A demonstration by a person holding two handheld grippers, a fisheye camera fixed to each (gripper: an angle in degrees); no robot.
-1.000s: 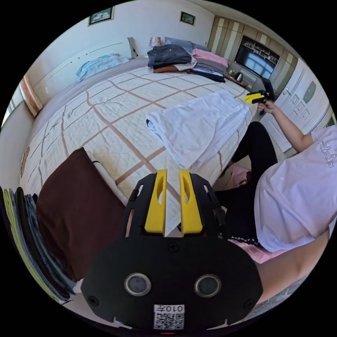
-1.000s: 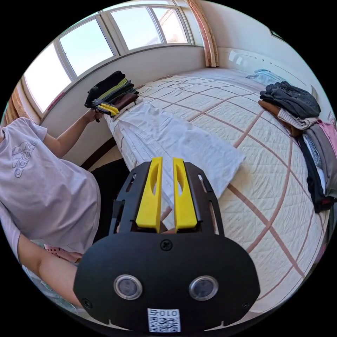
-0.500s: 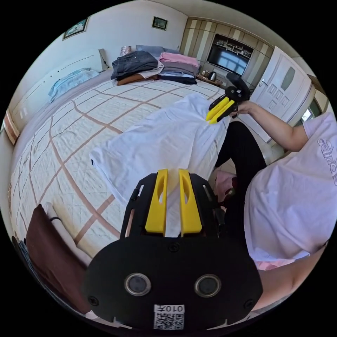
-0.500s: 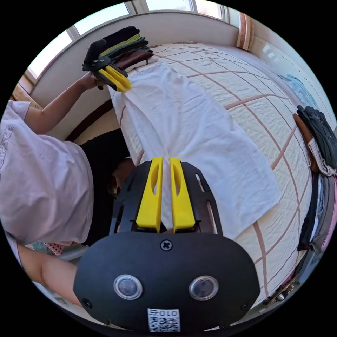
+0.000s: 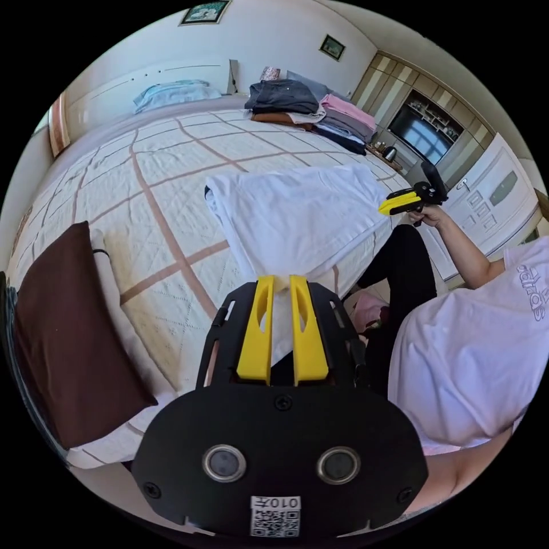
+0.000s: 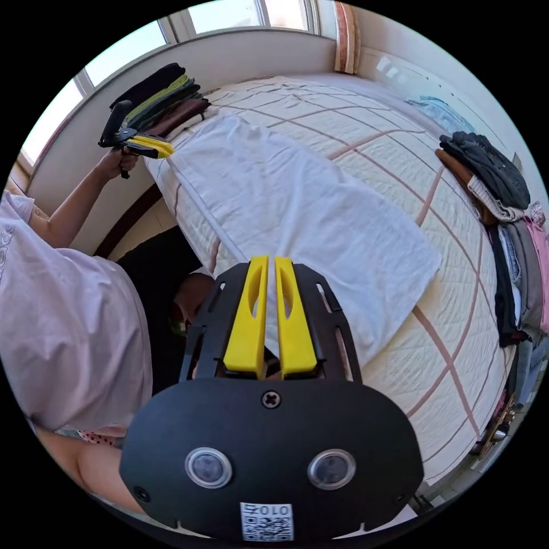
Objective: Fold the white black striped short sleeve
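Both grippers, left (image 5: 280,278) and right (image 6: 263,258), pinch opposite ends of a folded white shirt (image 6: 297,217), jaws nearly closed on cloth, stretching it along the quilted bed's (image 5: 171,166) edge.

A quilted checked bedspread (image 5: 171,171) covers the bed. A brown folded garment (image 5: 63,337) lies at lower left in the left gripper view. Stacked folded clothes (image 5: 309,106) sit at top centre, a television (image 5: 426,123) at upper right.
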